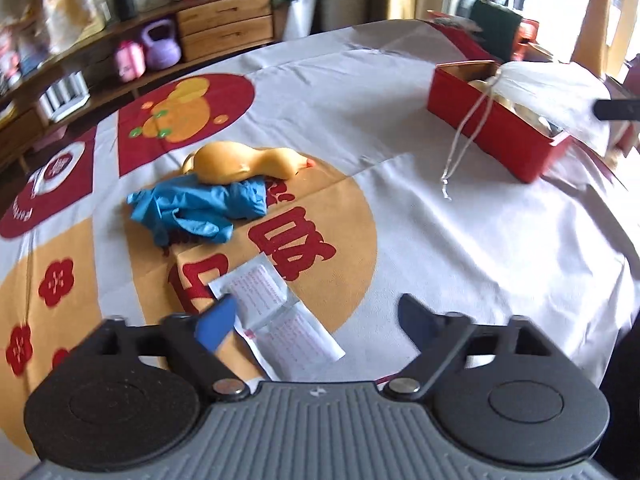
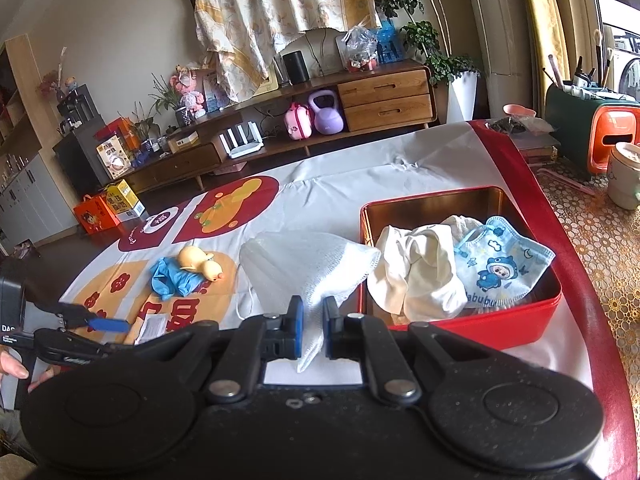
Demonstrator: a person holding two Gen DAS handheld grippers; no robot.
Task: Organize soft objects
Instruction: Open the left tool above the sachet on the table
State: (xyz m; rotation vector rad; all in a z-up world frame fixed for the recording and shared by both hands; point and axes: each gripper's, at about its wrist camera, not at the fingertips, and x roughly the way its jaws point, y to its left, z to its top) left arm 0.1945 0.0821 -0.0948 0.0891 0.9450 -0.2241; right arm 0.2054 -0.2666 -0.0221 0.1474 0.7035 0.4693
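Note:
My left gripper [image 1: 316, 320] stands open above a white packet with red print [image 1: 276, 312] that lies flat on the tablecloth; the pads do not press on it. Beyond it lie a crumpled blue glove [image 1: 196, 208] and, touching it, a yellow rubber duck [image 1: 240, 160]. My right gripper [image 2: 312, 320] is shut on a corner of a white mesh bag [image 2: 308, 264], which hangs against the left rim of the red tin [image 2: 460, 328]. In the tin lie a white cloth [image 2: 416, 276] and a printed child's mask [image 2: 500, 264]. The bag's drawstring [image 1: 460, 152] trails onto the cloth.
A red, orange and white printed tablecloth [image 1: 440, 240] covers the table. A white cup [image 2: 626, 176] and a green pen holder [image 2: 576, 120] stand at the far right. A wooden sideboard [image 2: 384, 96] runs along the wall behind. A person's hand [image 2: 16, 368] shows at the left edge.

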